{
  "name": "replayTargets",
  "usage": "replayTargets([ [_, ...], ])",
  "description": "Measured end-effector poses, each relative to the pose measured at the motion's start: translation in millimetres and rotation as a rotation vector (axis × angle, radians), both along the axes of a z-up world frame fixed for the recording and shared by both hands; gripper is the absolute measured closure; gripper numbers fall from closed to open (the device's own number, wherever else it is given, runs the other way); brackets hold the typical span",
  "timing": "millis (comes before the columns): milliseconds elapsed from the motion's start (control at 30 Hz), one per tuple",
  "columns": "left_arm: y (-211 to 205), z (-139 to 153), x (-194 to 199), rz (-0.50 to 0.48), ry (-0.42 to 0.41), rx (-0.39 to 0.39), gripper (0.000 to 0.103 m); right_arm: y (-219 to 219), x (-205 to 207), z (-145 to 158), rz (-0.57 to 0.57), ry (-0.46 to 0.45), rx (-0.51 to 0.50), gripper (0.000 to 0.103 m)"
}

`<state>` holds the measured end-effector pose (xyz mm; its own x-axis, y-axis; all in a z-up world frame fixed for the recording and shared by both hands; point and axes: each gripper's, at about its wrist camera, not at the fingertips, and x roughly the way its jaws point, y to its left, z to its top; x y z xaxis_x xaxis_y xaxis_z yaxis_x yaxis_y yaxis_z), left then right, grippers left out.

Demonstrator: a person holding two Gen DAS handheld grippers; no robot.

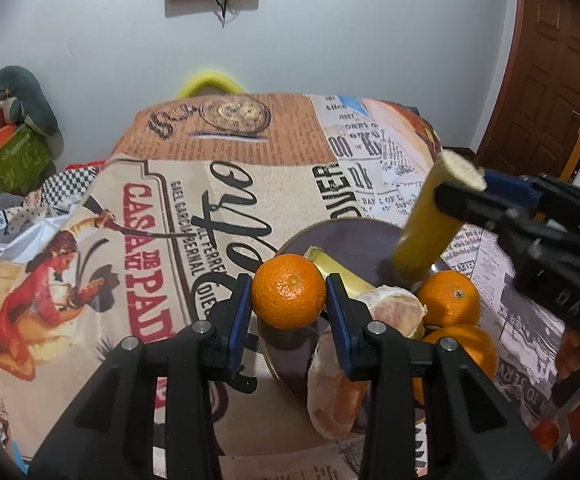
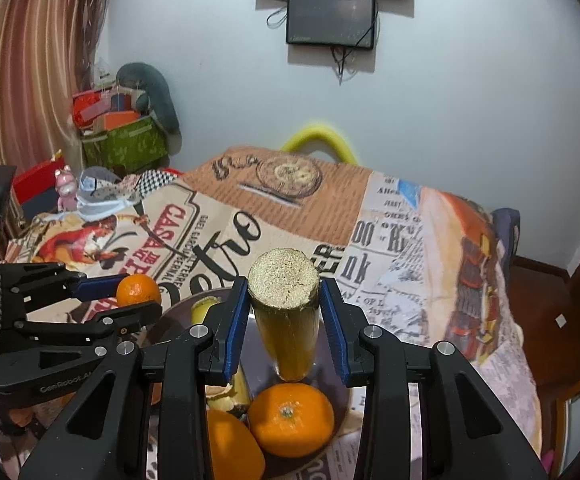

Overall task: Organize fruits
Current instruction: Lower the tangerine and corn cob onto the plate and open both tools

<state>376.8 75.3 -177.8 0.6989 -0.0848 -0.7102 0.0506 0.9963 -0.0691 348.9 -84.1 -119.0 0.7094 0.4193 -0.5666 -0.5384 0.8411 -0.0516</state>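
Observation:
My left gripper [image 1: 289, 298] is shut on an orange mandarin [image 1: 289, 291] and holds it over the near-left rim of a dark round plate [image 1: 346, 236]. It also shows in the right wrist view [image 2: 138, 289]. My right gripper [image 2: 284, 312] is shut on a yellow cut stalk [image 2: 286, 320], held upright with its lower end over the plate. The stalk also shows in the left wrist view [image 1: 430, 224]. On the plate lie two oranges [image 1: 448, 298], a second yellow piece [image 1: 338, 270] and peeled citrus pieces [image 1: 394, 310].
The table wears a printed cloth [image 1: 162, 208] with red and black lettering. A yellow chair back [image 1: 208, 80] stands behind it against the white wall. Boxes and clutter [image 1: 6, 148] are at far left. A wooden door [image 1: 550, 80] is at right.

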Motion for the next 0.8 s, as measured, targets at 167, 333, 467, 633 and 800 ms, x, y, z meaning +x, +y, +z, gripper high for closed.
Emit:
replayTargets([
  [167, 2.1, -11.8, 9.6, 0.002, 0.040, -0.017, 0.066, 10.8, 0.6, -14.0, 0.014, 0.002, -0.053, 0.070],
  [333, 2.5, -20.2, 14.8, 0.004, 0.073, -0.021, 0.066, 9.1, -9.1, -10.5, 0.027, -0.005, -0.077, 0.070],
  [467, 2.2, -23.5, 16.3, 0.008, 0.088, -0.021, 0.066, 6.1, -15.3, -11.5, 0.032, -0.002, -0.081, 0.069],
  [633, 5.7, -22.5, 16.8, 0.017, 0.100, -0.044, 0.060, 5.6, -27.3, -15.0, 0.043, -0.011, -0.114, 0.069],
  [800, 4.4, -17.8, 10.5, 0.020, 0.090, -0.033, 0.055, 4.0, -31.5, -19.9, 0.060, 0.018, -0.118, 0.068],
])
